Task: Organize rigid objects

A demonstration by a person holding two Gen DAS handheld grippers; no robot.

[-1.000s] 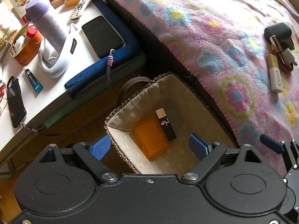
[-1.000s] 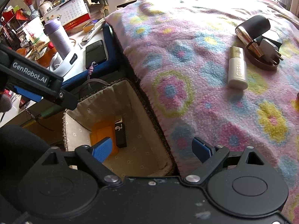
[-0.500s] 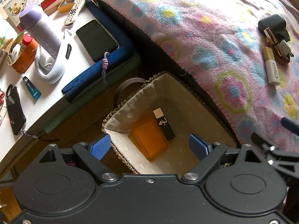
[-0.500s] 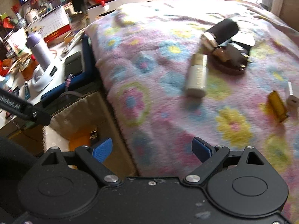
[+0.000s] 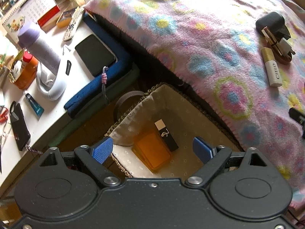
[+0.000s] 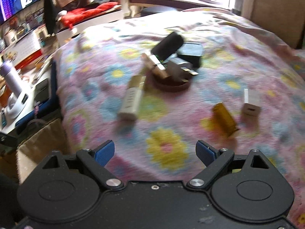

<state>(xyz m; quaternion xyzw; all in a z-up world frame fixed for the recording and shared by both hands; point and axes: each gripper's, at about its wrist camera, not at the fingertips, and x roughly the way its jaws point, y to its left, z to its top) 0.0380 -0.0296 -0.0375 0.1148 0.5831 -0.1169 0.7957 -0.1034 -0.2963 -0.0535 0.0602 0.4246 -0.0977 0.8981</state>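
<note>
Blanket (image 6: 171, 103) w/ amber box (image 6: 225, 119), right-only

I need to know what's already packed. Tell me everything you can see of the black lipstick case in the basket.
The black lipstick case is a slim, glossy rectangular tube with a pale end panel and a light monogram on its side. It lies flat on the basket's flowered fabric lining, angled diagonally, its long side against the orange box. No gripper touches it.

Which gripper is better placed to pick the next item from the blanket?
Right. The right gripper is open over the blanket, facing the amber piece. The left gripper hangs over the basket.
</note>
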